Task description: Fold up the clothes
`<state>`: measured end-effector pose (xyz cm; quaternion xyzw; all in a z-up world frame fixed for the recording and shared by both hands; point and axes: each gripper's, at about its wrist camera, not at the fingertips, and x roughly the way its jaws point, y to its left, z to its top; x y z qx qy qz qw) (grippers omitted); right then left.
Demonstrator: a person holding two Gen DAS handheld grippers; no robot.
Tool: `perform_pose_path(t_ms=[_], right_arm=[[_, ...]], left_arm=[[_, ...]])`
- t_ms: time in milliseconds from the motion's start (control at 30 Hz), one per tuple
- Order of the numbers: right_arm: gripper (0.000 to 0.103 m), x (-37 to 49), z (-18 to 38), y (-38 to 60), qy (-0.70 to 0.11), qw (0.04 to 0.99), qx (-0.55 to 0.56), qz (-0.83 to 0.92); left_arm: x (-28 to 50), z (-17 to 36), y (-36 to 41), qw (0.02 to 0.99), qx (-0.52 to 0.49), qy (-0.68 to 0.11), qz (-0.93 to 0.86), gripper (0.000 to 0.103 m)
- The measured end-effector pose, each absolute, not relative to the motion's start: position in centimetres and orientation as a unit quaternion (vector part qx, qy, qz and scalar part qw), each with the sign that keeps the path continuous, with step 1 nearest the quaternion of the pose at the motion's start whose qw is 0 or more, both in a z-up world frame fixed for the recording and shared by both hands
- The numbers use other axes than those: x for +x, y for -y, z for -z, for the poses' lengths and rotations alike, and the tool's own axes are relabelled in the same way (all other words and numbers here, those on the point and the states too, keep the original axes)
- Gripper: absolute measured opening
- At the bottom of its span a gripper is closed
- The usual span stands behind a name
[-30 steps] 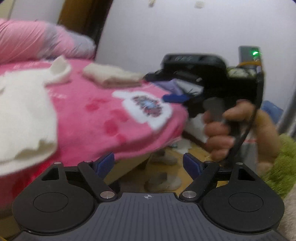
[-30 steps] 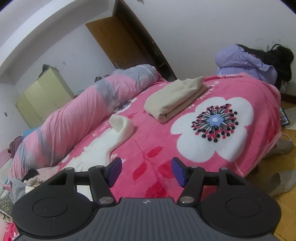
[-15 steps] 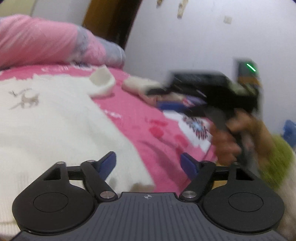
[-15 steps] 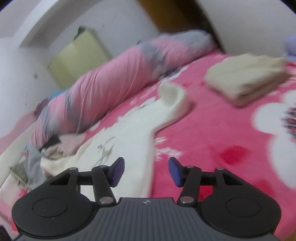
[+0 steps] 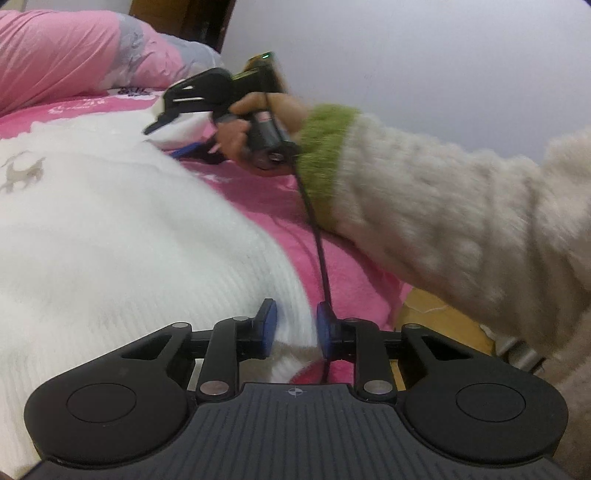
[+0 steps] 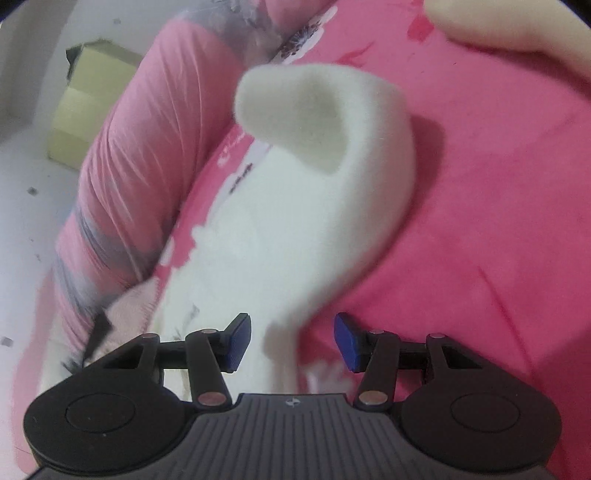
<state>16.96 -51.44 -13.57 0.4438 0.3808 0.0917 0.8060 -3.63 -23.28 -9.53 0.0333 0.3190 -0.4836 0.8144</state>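
A white knit sweater [image 5: 122,236] lies spread on the pink flowered blanket [image 5: 258,192]. My left gripper [image 5: 295,330] is low at the sweater's near corner. Its jaws are closing, with the hem corner between the blue pads [image 5: 267,328]. Farther off, a hand in a cream sleeve with a green cuff [image 5: 321,147] holds my right gripper [image 5: 166,140] at the sweater's sleeve. In the right wrist view that gripper [image 6: 291,343] is open and straddles the white sleeve [image 6: 295,229], whose open cuff [image 6: 314,122] curls upward ahead.
A rolled pink and grey duvet [image 6: 122,166] runs along the far side of the bed. A folded beige garment [image 6: 498,26] lies beyond the sleeve. A black cable [image 5: 317,240] hangs from the right gripper. Wooden floor [image 5: 436,317] shows past the bed edge.
My left gripper has come down over the sweater's corner and its jaws have narrowed. My right gripper has swung left and down, from a wide look over the bed to close over the sleeve.
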Motion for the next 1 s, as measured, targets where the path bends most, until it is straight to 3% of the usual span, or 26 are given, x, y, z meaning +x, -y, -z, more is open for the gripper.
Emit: perform_pose_path(t_ms=[33, 67, 100, 200, 367, 467, 600, 633, 733, 800, 1000], right_arm=[[0.050, 17.2, 13.8, 51.4, -0.370, 0.808, 0.448, -0.094], [0.023, 17.5, 13.7, 51.3, -0.363, 0.816, 0.440, -0.095], [0.013, 17.7, 13.3, 51.0, -0.364, 0.830, 0.415, -0.083], [0.012, 17.8, 11.3, 50.7, -0.344, 0.861, 0.366, -0.079], [0.011, 18.0, 6.7, 50.3, -0.292, 0.910, 0.280, -0.092], [0.010, 19.4, 7.4, 50.8, -0.296, 0.919, 0.250, -0.076], [0.012, 21.3, 12.2, 50.1, -0.362, 0.911, 0.192, -0.050], [0.013, 21.1, 13.0, 50.2, -0.354, 0.913, 0.195, -0.055], [0.029, 19.5, 12.0, 52.1, -0.369, 0.892, 0.254, -0.059], [0.029, 17.3, 9.9, 52.7, -0.378, 0.894, 0.236, -0.040], [0.029, 5.9, 2.1, 50.4, -0.345, 0.929, 0.114, -0.064]], left_arm=[[-3.7, 9.7, 23.5, 0.815, 0.035, -0.315, 0.486, 0.024], [-3.8, 9.8, 23.7, 0.815, 0.036, -0.311, 0.488, 0.024], [-4.2, 10.0, 23.9, 0.815, 0.035, -0.308, 0.490, 0.022], [-5.6, 9.6, 23.5, 0.811, 0.040, -0.294, 0.504, 0.010], [-5.1, 9.4, 23.6, 0.798, 0.020, -0.299, 0.523, 0.008], [-4.9, 9.5, 24.0, 0.792, 0.010, -0.305, 0.529, 0.008], [-5.7, 9.7, 24.1, 0.786, 0.004, -0.314, 0.532, 0.008], [-6.0, 9.7, 24.1, 0.786, 0.003, -0.314, 0.532, 0.009], [-6.2, 9.2, 23.3, 0.783, -0.007, -0.317, 0.535, 0.014], [-6.7, 8.9, 22.6, 0.780, -0.025, -0.319, 0.538, 0.027], [-9.2, 7.6, 21.3, 0.770, -0.064, -0.299, 0.560, 0.032]])
